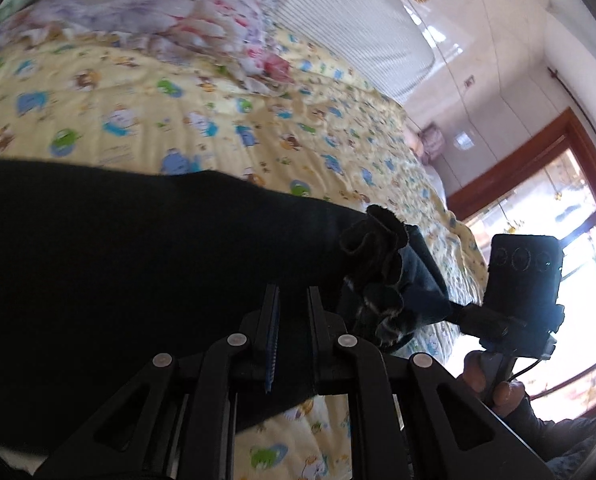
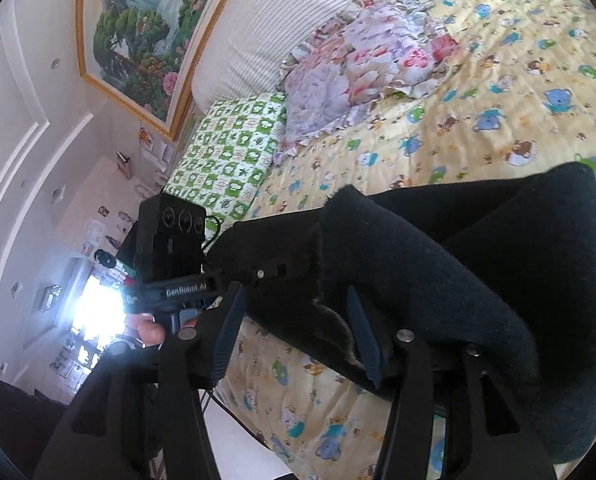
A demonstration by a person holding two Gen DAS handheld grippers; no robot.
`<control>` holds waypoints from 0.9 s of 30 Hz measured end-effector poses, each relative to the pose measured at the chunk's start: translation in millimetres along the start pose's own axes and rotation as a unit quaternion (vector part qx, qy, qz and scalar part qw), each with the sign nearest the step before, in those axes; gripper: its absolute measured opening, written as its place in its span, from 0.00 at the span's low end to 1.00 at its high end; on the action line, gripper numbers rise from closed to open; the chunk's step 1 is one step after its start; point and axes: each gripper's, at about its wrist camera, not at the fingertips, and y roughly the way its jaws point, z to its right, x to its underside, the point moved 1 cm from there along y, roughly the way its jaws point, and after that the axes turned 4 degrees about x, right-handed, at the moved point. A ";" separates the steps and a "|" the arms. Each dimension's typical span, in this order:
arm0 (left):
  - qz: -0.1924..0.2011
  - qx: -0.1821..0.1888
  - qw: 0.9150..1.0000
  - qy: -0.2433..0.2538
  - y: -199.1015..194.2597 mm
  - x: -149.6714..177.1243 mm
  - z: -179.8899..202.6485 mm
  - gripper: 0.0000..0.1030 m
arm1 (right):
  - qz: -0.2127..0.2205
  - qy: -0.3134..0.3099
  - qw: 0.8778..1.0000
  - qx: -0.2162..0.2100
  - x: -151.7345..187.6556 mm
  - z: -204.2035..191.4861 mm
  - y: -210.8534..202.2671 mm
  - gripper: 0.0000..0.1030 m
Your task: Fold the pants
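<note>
The black pants (image 1: pixel 138 264) hang stretched between my two grippers above the yellow cartoon-print bed quilt (image 1: pixel 218 120). My left gripper (image 1: pixel 294 300) is shut on the pants' edge, with cloth between its fingers. A bunched, ruffled end of the pants (image 1: pixel 377 276) sits to its right, where my right gripper (image 1: pixel 453 312) reaches in and holds it. In the right wrist view the pants (image 2: pixel 477 280) drape thickly over my right gripper (image 2: pixel 298 312). Its fingers stand apart with a fold of cloth between them. The left gripper (image 2: pixel 274 272) grips the pants just ahead.
A floral pillow (image 2: pixel 357 80) and a green checked pillow (image 2: pixel 226 160) lie at the head of the bed by a striped headboard (image 2: pixel 278 20). A framed painting (image 2: pixel 146 32) hangs on the wall. A bright window with a wooden frame (image 1: pixel 537 184) is beyond the bed's edge.
</note>
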 end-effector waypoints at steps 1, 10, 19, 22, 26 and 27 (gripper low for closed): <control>0.005 -0.004 1.000 -0.005 -3.5 2.5 -1.0 0.12 | -0.001 -0.001 1.000 -0.003 -0.9 -1.5 0.5 0.54; 0.051 -0.029 0.996 -0.070 -40.9 29.4 -20.4 0.24 | -0.020 -0.038 0.999 -0.021 -13.3 -29.2 16.7 0.56; 0.083 -0.051 0.990 -0.106 -69.5 47.6 -32.3 0.24 | -0.042 -0.071 0.996 -0.022 -30.0 -48.9 42.0 0.56; 0.096 -0.065 0.987 -0.113 -79.0 52.8 -32.7 0.24 | -0.050 -0.079 0.995 -0.022 -34.6 -53.8 49.4 0.58; 0.117 -0.081 0.981 -0.133 -92.7 59.2 -36.1 0.29 | -0.061 -0.092 0.994 -0.022 -39.9 -60.9 59.6 0.61; 0.123 -0.085 0.979 -0.139 -96.4 60.8 -38.2 0.32 | -0.064 -0.096 0.993 -0.022 -41.5 -63.2 63.1 0.61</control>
